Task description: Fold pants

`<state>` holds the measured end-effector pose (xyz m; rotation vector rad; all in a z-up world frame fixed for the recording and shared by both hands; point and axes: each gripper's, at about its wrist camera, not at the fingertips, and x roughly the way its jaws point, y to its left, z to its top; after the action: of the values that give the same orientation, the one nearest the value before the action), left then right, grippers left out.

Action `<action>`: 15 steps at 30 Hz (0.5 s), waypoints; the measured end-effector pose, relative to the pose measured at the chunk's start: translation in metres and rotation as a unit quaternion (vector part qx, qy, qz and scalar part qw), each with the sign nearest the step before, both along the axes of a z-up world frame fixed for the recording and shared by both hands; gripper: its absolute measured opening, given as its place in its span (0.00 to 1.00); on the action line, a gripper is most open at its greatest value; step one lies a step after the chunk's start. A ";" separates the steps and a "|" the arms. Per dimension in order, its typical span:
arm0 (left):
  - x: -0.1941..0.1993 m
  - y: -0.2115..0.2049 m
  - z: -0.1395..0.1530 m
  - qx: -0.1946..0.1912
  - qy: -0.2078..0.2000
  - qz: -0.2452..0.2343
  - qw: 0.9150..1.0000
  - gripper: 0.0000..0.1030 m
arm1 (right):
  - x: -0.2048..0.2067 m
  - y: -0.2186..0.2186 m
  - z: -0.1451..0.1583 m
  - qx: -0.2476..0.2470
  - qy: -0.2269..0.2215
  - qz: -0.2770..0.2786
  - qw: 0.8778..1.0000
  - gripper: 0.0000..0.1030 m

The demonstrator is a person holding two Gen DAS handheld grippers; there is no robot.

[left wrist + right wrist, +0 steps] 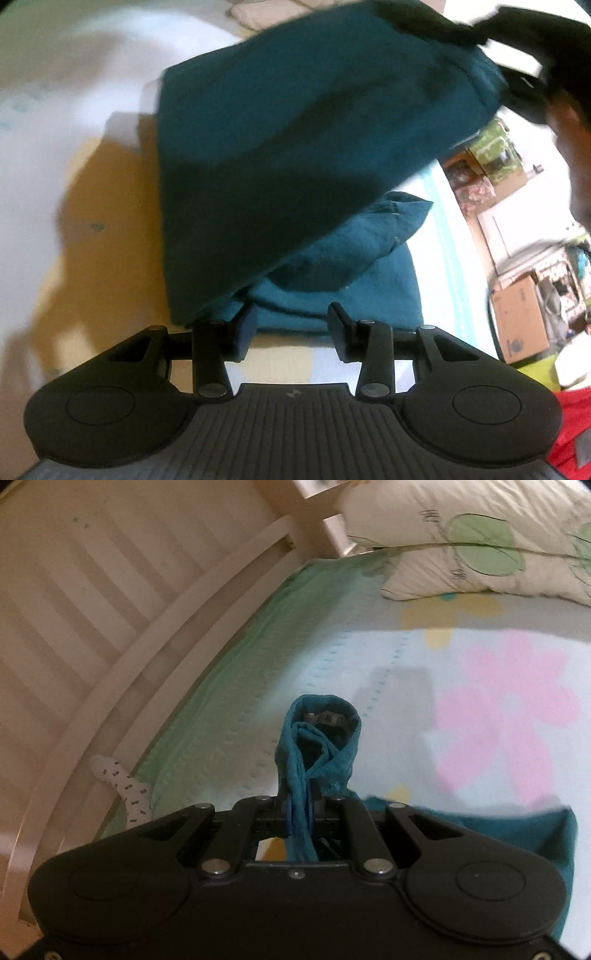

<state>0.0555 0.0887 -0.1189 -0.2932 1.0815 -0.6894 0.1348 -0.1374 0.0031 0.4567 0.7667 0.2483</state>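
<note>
The teal pants (295, 147) hang lifted over the bed in the left wrist view, with a lower part bunched on the sheet (351, 266). My left gripper (291, 328) is open and empty, just below the cloth's near edge. My right gripper (301, 812) is shut on a bunched edge of the pants (317, 738), which sticks up between its fingers; more teal cloth (535, 834) hangs to its right. The right gripper also shows dark at the top right of the left wrist view (524, 59), holding the lifted cloth.
The bed sheet (498, 709) has pink and yellow flowers and a green border. A leaf-print pillow (461, 542) lies at the far end. A white slatted bed rail (147, 627) runs along the left. Cardboard boxes (521, 317) stand on the floor beside the bed.
</note>
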 end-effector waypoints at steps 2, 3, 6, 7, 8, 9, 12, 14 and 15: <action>0.005 0.013 -0.003 -0.004 0.007 0.024 1.000 0.39 | -0.012 -0.003 0.001 -0.007 -0.002 -0.010 1.000 0.15; 0.008 0.021 -0.004 -0.004 0.012 0.037 0.999 0.39 | -0.014 -0.002 0.001 -0.012 -0.002 -0.015 1.000 0.15; 0.020 0.045 0.001 -0.002 0.006 0.077 0.997 0.39 | -0.017 0.002 -0.001 -0.014 0.001 -0.022 1.000 0.15; 0.025 0.051 0.004 0.001 -0.001 0.087 0.996 0.39 | -0.016 0.003 -0.001 -0.013 0.003 -0.022 1.000 0.15; 0.032 0.058 0.008 0.004 -0.011 0.098 0.995 0.39 | -0.014 0.006 -0.001 -0.010 0.005 -0.023 1.000 0.15; 0.040 0.064 0.011 0.007 -0.022 0.108 0.994 0.39 | -0.015 0.007 0.000 -0.009 0.007 -0.022 1.000 0.15; 0.066 0.078 0.016 0.026 -0.049 0.146 0.988 0.39 | -0.010 0.026 0.006 -0.019 0.010 -0.012 1.000 0.15; 0.084 0.086 0.016 0.024 -0.050 0.167 0.984 0.39 | -0.009 0.045 0.012 -0.027 0.001 0.003 1.000 0.15; 0.091 0.089 0.018 0.020 -0.046 0.174 0.983 0.39 | -0.006 0.057 0.015 -0.031 -0.003 0.013 0.999 0.15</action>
<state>0.1464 0.1781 -0.1013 -0.4010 0.9246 -0.3636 0.1284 -0.0800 0.0177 0.3877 0.7721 0.2506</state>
